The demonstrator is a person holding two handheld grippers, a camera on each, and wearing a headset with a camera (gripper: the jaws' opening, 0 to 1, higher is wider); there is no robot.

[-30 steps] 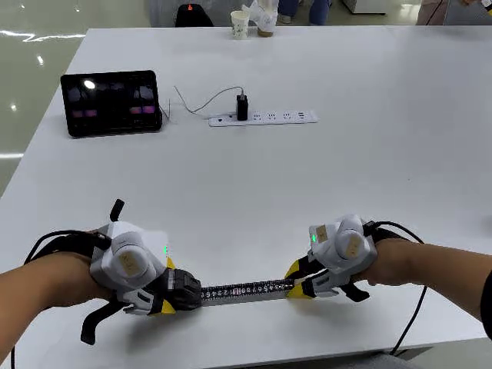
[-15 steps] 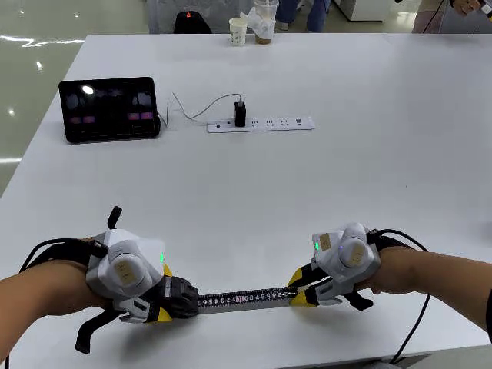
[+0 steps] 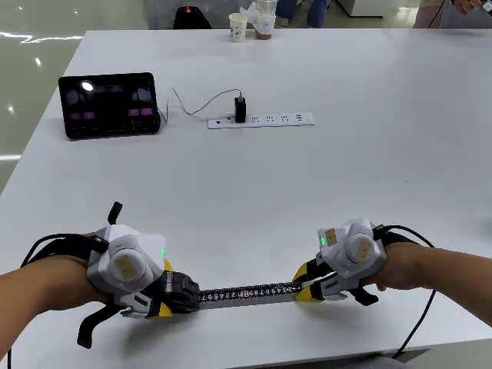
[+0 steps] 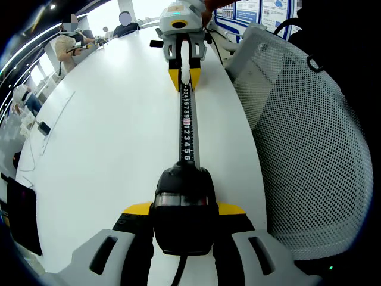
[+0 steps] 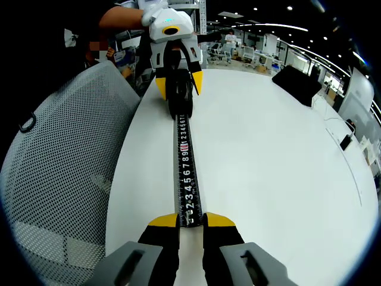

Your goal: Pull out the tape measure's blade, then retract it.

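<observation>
A black tape measure case point(image 3: 178, 294) point(image 4: 183, 205) lies near the table's front edge, with my left gripper point(image 3: 165, 296) point(image 4: 182, 210) shut on it. Its numbered blade point(image 3: 247, 292) point(image 4: 187, 128) point(image 5: 186, 170) stretches flat across the table to the right. My right gripper point(image 3: 306, 281) point(image 5: 191, 221) is shut on the blade's free end. In the left gripper view the right gripper point(image 4: 186, 74) stands at the blade's far end; in the right gripper view the left gripper point(image 5: 178, 80) holds the case point(image 5: 180, 98) at the far end.
A black tablet point(image 3: 108, 104) stands at the back left, with a white power strip point(image 3: 261, 120) and a plugged charger behind the middle. Paper cups point(image 3: 239, 26) sit at the far edge. A grey mesh chair point(image 4: 309, 149) point(image 5: 53, 161) is just off the table's front edge.
The right gripper has drawn a little further right, so slightly more blade shows between the grippers. The left gripper stays on the case.
</observation>
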